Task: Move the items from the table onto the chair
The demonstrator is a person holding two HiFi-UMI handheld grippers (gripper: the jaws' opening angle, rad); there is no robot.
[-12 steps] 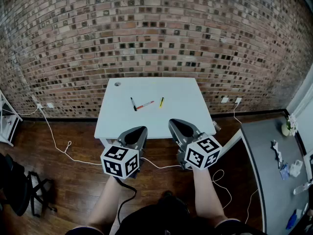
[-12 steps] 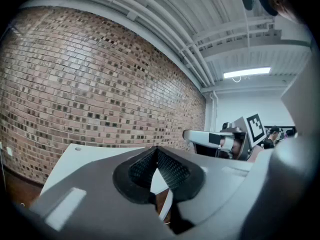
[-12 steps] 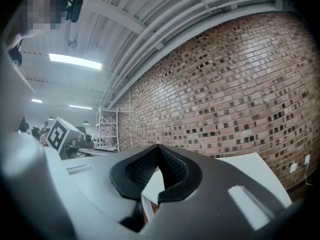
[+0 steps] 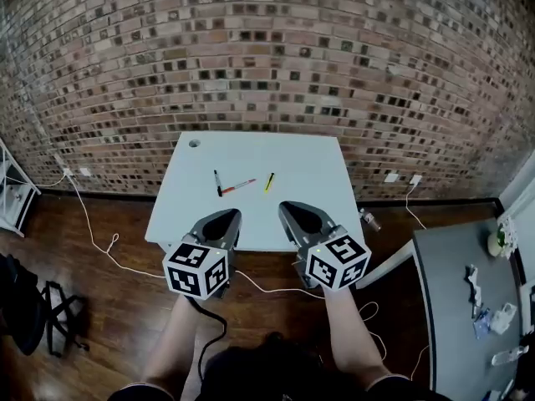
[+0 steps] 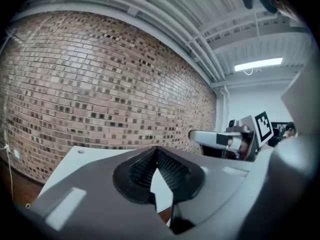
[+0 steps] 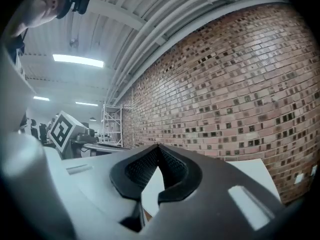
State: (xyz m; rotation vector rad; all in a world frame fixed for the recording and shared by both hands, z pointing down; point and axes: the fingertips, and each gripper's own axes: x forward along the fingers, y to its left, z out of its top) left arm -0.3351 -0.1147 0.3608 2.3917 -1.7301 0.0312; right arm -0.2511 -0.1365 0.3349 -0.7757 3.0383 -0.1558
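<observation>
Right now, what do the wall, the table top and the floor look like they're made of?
The wall looks like bare red-brown brick, rough, with mortar lines. The table top is smooth matte white, perhaps laminate or painted board. The floor shows dark reddish planks with slight sheen: wood or wood-look.

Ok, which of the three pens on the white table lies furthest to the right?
The slim yellow pen. It lies on its own, right of the red pen and the black pen, whose near ends almost meet.
</observation>
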